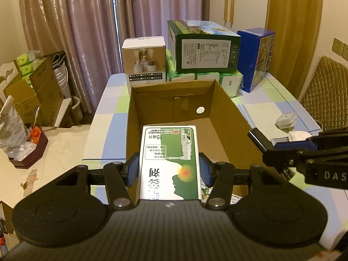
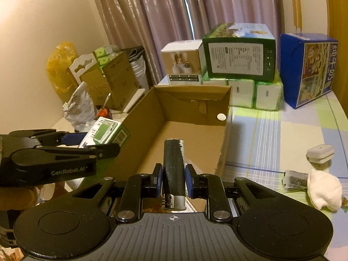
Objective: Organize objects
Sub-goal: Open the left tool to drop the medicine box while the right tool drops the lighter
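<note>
My left gripper (image 1: 169,170) is shut on a white and green medicine box (image 1: 169,163), held flat over the near end of an open cardboard box (image 1: 226,117). In the right wrist view that medicine box (image 2: 106,133) and the left gripper (image 2: 95,143) hang over the cardboard box's (image 2: 139,119) left wall. My right gripper (image 2: 173,179) is shut on a dark cylindrical tube (image 2: 173,163) with a silver end, pointing into the same box. The right gripper (image 1: 282,145) shows at the box's right edge in the left wrist view.
Stacked cartons stand behind the cardboard box: a white one (image 1: 143,58), a green one (image 1: 206,47) on tissue packs (image 1: 230,81), a blue one (image 1: 256,56). A white plastic case (image 2: 320,152), a small clear packet (image 2: 294,179) and a white cloth wad (image 2: 324,192) lie on the checked tablecloth at right.
</note>
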The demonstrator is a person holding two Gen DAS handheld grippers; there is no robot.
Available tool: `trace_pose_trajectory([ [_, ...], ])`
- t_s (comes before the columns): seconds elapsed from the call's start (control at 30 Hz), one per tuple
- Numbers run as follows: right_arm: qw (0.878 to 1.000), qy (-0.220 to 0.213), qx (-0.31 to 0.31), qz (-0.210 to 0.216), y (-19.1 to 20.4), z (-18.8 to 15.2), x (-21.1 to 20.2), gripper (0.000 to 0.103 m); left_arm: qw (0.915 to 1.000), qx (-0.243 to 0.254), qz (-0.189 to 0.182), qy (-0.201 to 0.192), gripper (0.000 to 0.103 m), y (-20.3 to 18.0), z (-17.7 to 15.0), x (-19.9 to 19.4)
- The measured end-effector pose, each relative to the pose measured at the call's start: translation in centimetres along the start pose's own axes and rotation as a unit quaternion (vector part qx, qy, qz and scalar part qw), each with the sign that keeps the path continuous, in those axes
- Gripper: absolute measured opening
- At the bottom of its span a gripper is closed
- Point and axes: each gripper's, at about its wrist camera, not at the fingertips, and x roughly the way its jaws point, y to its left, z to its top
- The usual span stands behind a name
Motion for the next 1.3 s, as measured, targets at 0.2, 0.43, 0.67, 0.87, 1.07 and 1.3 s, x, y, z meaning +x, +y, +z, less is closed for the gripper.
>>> trace_pose_trajectory([
  [0.2,1.000,0.005,0.005,-0.002,-0.5,-0.1,1.1,0.019,0.9999,-0.011,-0.007,0.009,0.054,0.3,-0.3,2.4],
  [0.43,1.000,0.009,0.010,0.002,-0.5,-0.7,1.4,0.019,0.9995,-0.029,0.011,-0.002,0.066,1.1,-1.0,1.6],
  [0.67,1.000,0.007,0.012,0.007,0.0,-0.6,1.3,0.019,0.9992,-0.039,0.007,-0.002,0.066,1.6,-1.7,0.0],
  [0.87,0.999,-0.016,0.027,0.037,0.2,0.0,1.5,0.019,0.9990,-0.043,0.014,-0.005,0.066,2.1,-2.1,-0.7],
  [1.07,0.997,-0.036,0.053,0.036,-0.7,-0.2,0.5,0.058,0.9988,-0.046,0.015,-0.006,0.066,2.2,-2.8,-1.3],
  [1.3,0.996,-0.036,0.078,0.013,-2.7,-2.0,-2.3,0.067,0.9982,-0.058,0.006,-0.007,0.066,1.1,-3.6,-2.6],
])
